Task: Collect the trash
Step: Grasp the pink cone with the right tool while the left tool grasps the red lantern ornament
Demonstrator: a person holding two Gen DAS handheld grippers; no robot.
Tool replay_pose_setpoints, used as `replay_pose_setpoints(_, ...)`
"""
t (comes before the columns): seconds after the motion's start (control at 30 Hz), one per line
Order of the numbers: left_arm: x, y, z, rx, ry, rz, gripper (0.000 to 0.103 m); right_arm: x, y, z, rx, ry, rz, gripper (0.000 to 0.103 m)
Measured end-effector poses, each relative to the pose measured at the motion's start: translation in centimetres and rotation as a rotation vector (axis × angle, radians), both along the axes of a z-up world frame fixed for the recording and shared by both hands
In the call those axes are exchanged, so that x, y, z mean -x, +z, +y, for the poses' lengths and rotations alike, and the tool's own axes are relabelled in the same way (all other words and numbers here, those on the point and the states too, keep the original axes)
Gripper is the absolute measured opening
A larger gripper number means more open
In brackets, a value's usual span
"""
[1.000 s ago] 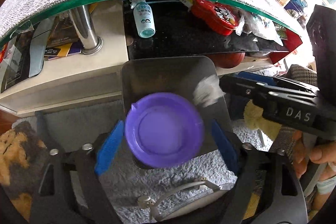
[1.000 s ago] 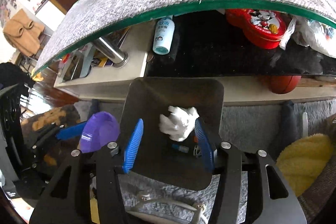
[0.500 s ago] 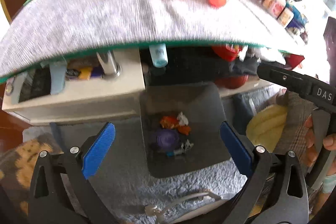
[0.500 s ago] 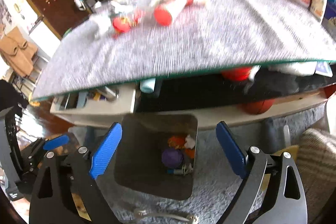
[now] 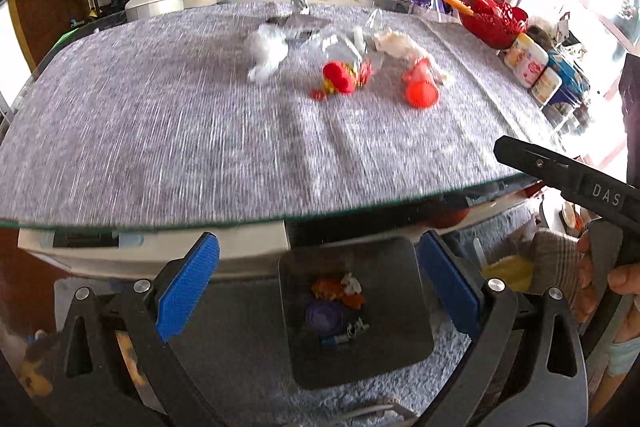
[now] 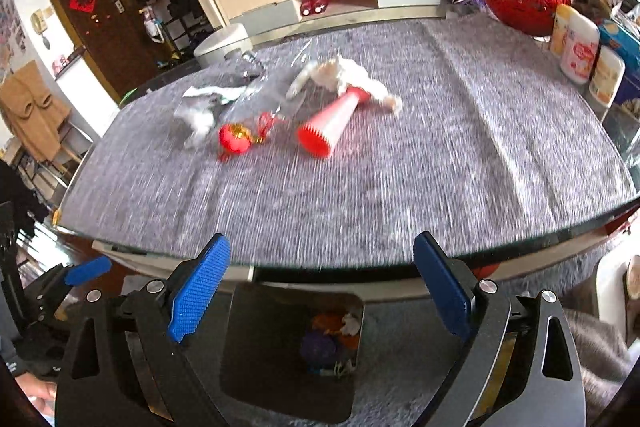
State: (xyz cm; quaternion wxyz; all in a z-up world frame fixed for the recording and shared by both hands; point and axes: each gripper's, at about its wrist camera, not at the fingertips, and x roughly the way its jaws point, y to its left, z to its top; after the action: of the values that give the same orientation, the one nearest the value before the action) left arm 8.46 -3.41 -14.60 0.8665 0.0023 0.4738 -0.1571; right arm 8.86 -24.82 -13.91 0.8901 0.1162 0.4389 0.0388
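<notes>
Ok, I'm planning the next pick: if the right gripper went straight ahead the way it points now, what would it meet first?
Probably the near edge of the grey table mat: the open right gripper hangs above the bin, aimed across the table. The red-and-white cone lies farther along. Depth is unclear.

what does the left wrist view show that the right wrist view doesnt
Left wrist only: the right gripper's black body, marked DAS, and the hand holding it. Right wrist only: the brown door with a red decoration, and the beige coat. Both: the grey table mat, the red cone, and the dark bin below with the purple lid inside.
</notes>
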Motion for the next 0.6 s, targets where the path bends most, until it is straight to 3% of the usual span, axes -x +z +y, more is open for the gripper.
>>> replay_pose_setpoints(0.33, -5.9, -1.1, -2.1, -0.031, -0.02, 0.004, 0.095, -5.8, -1.0, -0.6, -0.015, -0.037, 0.001, 0.093)
replay_pose_setpoints(0.47, -8.1, -1.7, -2.9, -0.008, -0.044, 0.016, 0.094, -7.9, -2.1, -0.5, -0.037, -0.045, 0.015, 0.093)
replay_pose_setpoints(0.6, -10.0, -2.4, -3.5, -0.01, -0.064, 0.014, 0.086, -9.5, -2.8, -0.4, -0.057, -0.052, 0.024, 0.092)
